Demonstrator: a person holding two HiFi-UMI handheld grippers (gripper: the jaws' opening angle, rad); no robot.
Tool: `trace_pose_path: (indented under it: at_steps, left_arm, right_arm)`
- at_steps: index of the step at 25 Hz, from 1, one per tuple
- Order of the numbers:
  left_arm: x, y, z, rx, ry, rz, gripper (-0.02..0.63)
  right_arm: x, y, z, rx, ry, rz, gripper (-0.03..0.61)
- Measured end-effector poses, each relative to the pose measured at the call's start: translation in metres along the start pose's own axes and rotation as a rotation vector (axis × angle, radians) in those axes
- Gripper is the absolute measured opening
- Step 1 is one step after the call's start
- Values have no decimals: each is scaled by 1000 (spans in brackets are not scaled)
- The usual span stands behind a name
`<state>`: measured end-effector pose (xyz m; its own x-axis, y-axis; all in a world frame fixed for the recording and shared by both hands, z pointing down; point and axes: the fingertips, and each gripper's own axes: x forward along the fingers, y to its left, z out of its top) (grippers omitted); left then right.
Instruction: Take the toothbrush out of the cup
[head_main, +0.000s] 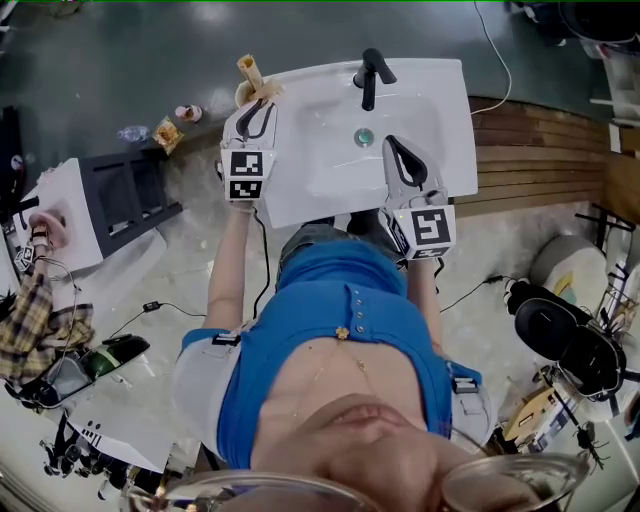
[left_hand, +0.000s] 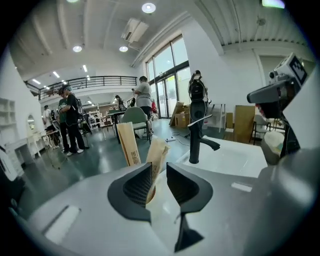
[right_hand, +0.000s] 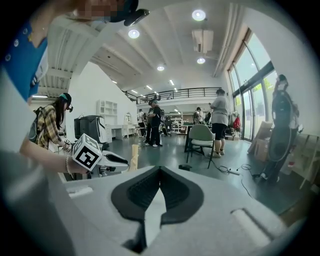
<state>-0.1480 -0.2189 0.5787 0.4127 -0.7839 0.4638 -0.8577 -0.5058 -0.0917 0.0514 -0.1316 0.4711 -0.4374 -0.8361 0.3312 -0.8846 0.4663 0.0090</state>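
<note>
White worktop (head_main: 440, 120), one moulded piece, with a shallow sunken basin (head_main: 325, 150) across its middle. A black tap (head_main: 370, 75) stands upright at the basin's far rim, its spout over the basin. The round drain (head_main: 364, 137) is set in the basin floor just in front of the tap. A cup (head_main: 243, 96) stands on the far left corner, close to the edge. Slatted wood boards (head_main: 540, 150) adjoin the worktop's right side.
</note>
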Motion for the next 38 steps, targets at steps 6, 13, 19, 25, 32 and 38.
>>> trace_pose_path:
  at_steps: [6,13,19,25,32,38]
  left_arm:
    - [21,3,-23,122,95,37,117]
    - [33,11,-32,119,109,88,80]
    - [28,14,-18,111,68,114,54]
    - [7,12,6,84,6,149,51]
    - [-28,15,42,7,-84,213,49]
    - [-55,12,65,-67,-144,252,44]
  right_arm:
    - [-12,-19,-3,13,0,-35,2]
    - [-19,-36,-7,16,7,-58,2]
    - [-16,-44,-5,14,2,-45,2]
    - [-13,-43,1,3,-15,-3,2]
    - [-12,-45,11,-8,-41,54,2]
    - [-10,-50,16,-13,-66,100,2]
